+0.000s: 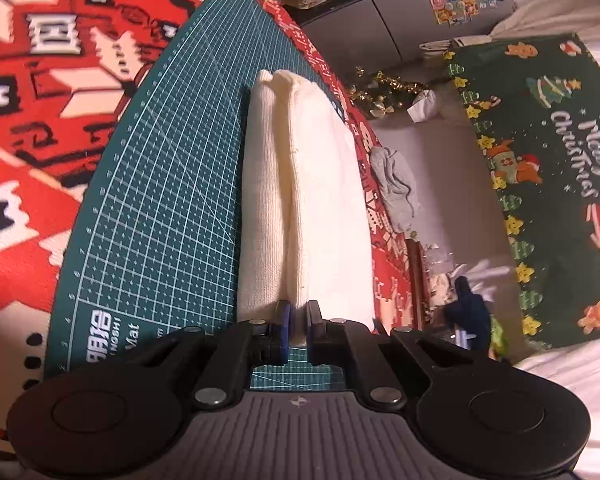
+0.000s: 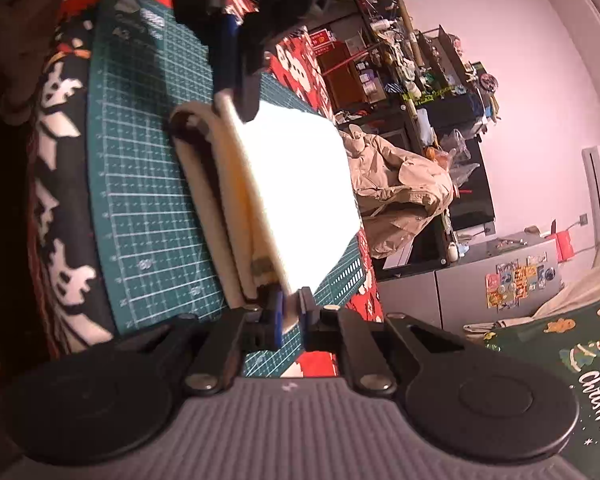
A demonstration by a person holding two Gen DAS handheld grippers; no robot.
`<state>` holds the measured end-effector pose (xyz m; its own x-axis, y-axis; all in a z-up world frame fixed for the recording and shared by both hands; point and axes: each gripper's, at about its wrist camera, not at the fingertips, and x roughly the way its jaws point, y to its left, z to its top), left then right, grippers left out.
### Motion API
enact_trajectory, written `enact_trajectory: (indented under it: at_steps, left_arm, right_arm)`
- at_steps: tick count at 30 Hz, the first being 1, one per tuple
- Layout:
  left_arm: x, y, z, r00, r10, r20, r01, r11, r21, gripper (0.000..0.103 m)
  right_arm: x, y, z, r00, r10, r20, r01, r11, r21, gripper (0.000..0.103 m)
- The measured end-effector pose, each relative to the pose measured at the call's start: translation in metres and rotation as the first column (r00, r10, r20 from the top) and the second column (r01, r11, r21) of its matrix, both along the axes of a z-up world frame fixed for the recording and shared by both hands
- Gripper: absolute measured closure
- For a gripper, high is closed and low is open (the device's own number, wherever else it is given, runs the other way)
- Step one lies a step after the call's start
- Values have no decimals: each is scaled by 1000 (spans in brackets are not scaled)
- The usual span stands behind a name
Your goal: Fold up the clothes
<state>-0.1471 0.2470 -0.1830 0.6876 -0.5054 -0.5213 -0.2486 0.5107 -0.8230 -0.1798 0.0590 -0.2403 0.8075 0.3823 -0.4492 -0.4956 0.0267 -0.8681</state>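
You are working over a red patterned cloth [image 1: 40, 128] bearing a green cutting mat [image 1: 152, 216], on which the folded cream garment [image 1: 300, 200] is lying, with your left gripper [image 1: 297, 330] pinching its near edge and your right gripper [image 2: 290, 316] pinching the opposite end. Only the left view is showing the knit texture and the grey rag [image 1: 396, 188] beyond the cloth; the right view is showing the left gripper's fingers [image 2: 236, 60] closed on the far edge. There the garment's top is glaring white, hiding its folds, and motion blur is smearing the mat's grid.
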Motion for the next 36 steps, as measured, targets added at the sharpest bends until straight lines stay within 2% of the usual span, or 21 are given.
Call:
enact_trajectory:
  at_steps: [4, 6, 8, 9, 10, 13, 17, 20, 23, 25, 28, 30, 31, 33, 34, 36]
  left_arm:
    - [0, -5, 8, 1000, -16, 9, 15, 996, 83, 94]
    - [1, -8, 11, 1000, -17, 10, 16, 994, 111, 94]
    - [-1, -9, 14, 1000, -11, 1, 11, 990, 138, 87]
    - [-1, -10, 15, 1000, -7, -5, 8, 988, 153, 77]
    - [-2, -10, 16, 1000, -4, -13, 6, 985, 170, 71]
    - [-7, -9, 21, 1000, 2, -7, -1, 979, 202, 71]
    - [-8, -11, 30, 1000, 0, -1, 0, 964, 265, 72]
    - [-10, -13, 32, 1000, -5, -11, 8, 950, 314, 72]
    - [-14, -15, 39, 1000, -1, 4, -1, 933, 360, 72]
    - [-13, -22, 51, 1000, -1, 4, -1, 892, 452, 72]
    - [-10, -36, 67, 999, -49, 8, 35, 812, 582, 72]
    - [-8, -45, 75, 997, -79, 6, 57, 759, 649, 65]
    - [-7, -50, 78, 996, -86, 3, 62, 733, 678, 56]
    - [-7, -58, 83, 995, -101, 5, 65, 677, 733, 43]
    - [-7, -62, 85, 994, -110, 9, 65, 649, 758, 40]
    - [-8, -69, 87, 990, -138, 33, 57, 599, 799, 33]
  right_arm:
    - [-2, -16, 7, 1000, 5, -29, -5, 1000, 1, 97]
    - [-1, -24, 19, 998, -6, -63, 8, 999, 38, 97]
    - [6, -29, 38, 992, -27, -123, 41, 992, 117, 97]
    - [11, -30, 47, 988, -36, -151, 61, 985, 160, 97]
    - [16, -31, 55, 982, -46, -181, 83, 976, 201, 97]
    - [25, -28, 73, 962, -67, -266, 151, 940, 306, 96]
    - [39, -15, 85, 919, -71, -388, 235, 889, 393, 96]
    - [51, -12, 89, 873, -75, -482, 301, 861, 410, 96]
    - [51, -28, 96, 850, -83, -520, 337, 844, 417, 95]
    - [38, -43, 105, 826, -97, -555, 389, 810, 438, 91]
    - [41, -68, 117, 773, -145, -618, 507, 727, 464, 78]
    - [42, -84, 122, 737, -170, -654, 570, 678, 465, 75]
    - [43, -90, 123, 720, -182, -670, 595, 658, 461, 73]
    - [47, -98, 122, 690, -206, -694, 634, 635, 441, 56]
    - [47, -101, 121, 677, -207, -706, 646, 627, 435, 43]
    - [44, -105, 120, 680, -191, -708, 645, 615, 454, 29]
